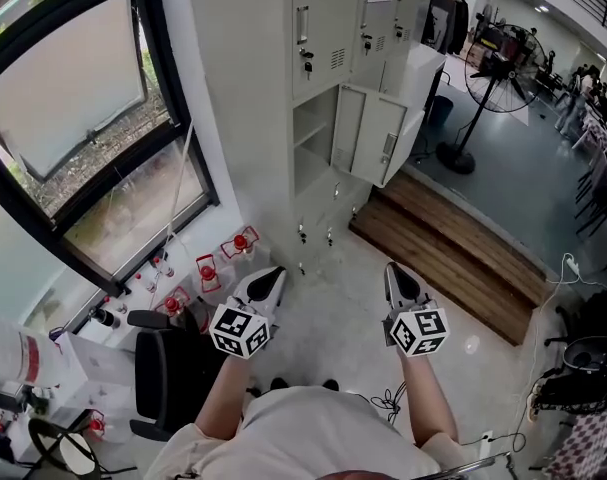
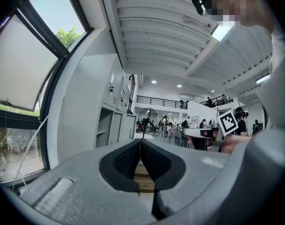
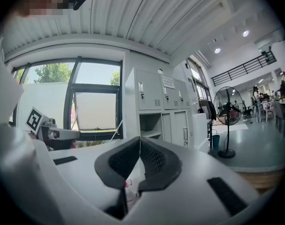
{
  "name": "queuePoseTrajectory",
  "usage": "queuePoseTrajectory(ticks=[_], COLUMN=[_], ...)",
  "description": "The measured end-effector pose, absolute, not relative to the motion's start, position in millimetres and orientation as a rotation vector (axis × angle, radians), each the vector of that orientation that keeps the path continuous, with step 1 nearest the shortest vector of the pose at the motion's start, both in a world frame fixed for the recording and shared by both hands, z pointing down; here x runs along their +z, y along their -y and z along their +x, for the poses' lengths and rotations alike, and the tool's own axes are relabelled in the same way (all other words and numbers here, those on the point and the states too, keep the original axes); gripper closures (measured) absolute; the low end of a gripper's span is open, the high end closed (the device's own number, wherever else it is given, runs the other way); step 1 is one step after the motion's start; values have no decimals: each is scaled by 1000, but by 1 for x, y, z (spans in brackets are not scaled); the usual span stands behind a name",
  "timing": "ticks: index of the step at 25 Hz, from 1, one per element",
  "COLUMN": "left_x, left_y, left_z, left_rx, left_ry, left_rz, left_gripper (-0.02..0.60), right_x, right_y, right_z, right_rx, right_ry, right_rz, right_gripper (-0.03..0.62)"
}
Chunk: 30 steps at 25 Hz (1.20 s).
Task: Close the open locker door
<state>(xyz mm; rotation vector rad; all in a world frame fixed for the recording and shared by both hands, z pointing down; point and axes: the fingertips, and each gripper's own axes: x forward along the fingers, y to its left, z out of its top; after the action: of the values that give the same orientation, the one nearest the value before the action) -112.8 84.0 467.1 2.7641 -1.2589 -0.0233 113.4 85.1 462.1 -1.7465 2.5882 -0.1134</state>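
Head view shows your left gripper (image 1: 268, 278) and right gripper (image 1: 397, 271) held level, each with jaws pressed together on nothing. Well ahead of both grippers, the locker door (image 1: 367, 134) stands swung open.

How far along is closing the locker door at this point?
Nothing done yet: the locker door stands swung open. In hand: left gripper and right gripper are both shut, empty, well short of the lockers. Remaining: approach and push the door closed.
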Motion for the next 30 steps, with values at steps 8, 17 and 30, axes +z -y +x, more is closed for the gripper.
queuePoseTrajectory(ticks=[8, 17, 30], left_x=[475, 477, 487], left_y=[-82, -72, -65], left_z=[-100, -75, -33], left_rx=[-14, -8, -7], left_ry=[1257, 1261, 1287], left_rz=[2747, 2743, 2708], left_gripper=[566, 566, 566], right_x=[468, 472, 481], right_y=[-80, -68, -51], right_z=[124, 147, 183], right_rx=[-123, -145, -160], right_ry=[-2605, -2605, -2633], right_rz=[-1736, -1723, -1677], right_gripper=[583, 536, 536])
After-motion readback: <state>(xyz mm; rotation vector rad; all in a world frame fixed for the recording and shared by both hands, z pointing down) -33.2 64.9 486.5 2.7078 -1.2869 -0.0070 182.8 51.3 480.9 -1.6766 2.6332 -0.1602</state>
